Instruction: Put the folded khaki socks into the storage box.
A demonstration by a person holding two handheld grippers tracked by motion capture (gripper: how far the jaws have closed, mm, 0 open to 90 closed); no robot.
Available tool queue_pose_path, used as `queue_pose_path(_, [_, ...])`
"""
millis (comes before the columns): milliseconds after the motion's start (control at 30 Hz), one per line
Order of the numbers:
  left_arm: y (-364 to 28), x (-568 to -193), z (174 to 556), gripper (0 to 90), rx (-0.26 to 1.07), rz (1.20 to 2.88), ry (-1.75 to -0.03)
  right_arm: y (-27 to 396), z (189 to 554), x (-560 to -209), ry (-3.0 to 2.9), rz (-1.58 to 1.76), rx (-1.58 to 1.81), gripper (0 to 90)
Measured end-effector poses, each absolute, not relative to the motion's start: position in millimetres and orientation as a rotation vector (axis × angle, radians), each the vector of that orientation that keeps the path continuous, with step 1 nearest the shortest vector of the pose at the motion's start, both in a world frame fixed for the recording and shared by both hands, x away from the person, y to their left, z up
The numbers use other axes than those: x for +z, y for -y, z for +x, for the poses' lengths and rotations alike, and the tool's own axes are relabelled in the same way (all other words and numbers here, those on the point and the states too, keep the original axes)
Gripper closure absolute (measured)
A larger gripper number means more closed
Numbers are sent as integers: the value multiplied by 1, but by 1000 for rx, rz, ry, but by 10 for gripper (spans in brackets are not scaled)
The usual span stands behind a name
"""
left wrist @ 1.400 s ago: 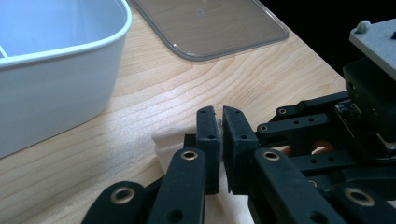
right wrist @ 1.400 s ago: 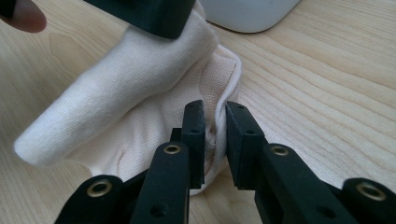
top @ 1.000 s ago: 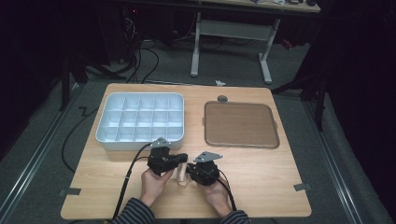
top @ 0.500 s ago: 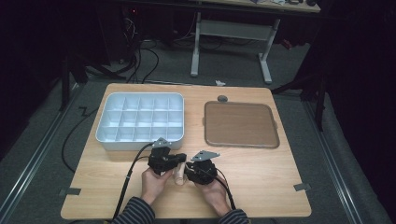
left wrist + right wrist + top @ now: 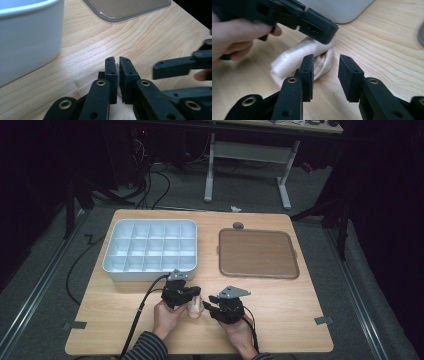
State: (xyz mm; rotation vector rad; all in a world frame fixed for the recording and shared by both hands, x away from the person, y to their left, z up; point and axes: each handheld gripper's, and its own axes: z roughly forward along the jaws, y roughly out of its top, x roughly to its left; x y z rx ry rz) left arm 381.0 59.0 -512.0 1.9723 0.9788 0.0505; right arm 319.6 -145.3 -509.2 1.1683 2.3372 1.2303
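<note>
Right gripper view: one rolled cloth (image 5: 304, 58), pale cream, lies on the wooden table (image 5: 387, 47) near the front edge, between the two grippers. It looks soft, light and limp, so it will probably sag or unroll if lifted by one end; the better hold is likely across the thick middle of the roll. The left gripper (image 5: 117, 65) is clenched on one end of the cloth. The right gripper (image 5: 325, 67) has just been opening; its jaws stand apart with nothing between them, just beside the roll. Count: one cloth, two grippers, one white compartment box (image 5: 150, 250), one brown tray (image 5: 257, 254).
</note>
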Motion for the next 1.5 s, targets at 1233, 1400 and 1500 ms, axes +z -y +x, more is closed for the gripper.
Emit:
queue_pose_path(1233, [-56,-514,382,857,68,1979,-953,127,306,-517,-2433,1064,1146,860])
queue_pose_path(1400, [-53,-515,382,853,74,1973,-947,129,306,-520,-2440,1067,1123,865])
queue_pose_path(1500, [-51,-516,382,849,82,1977,-939,130,307,-521,-2441,1074,1114,866])
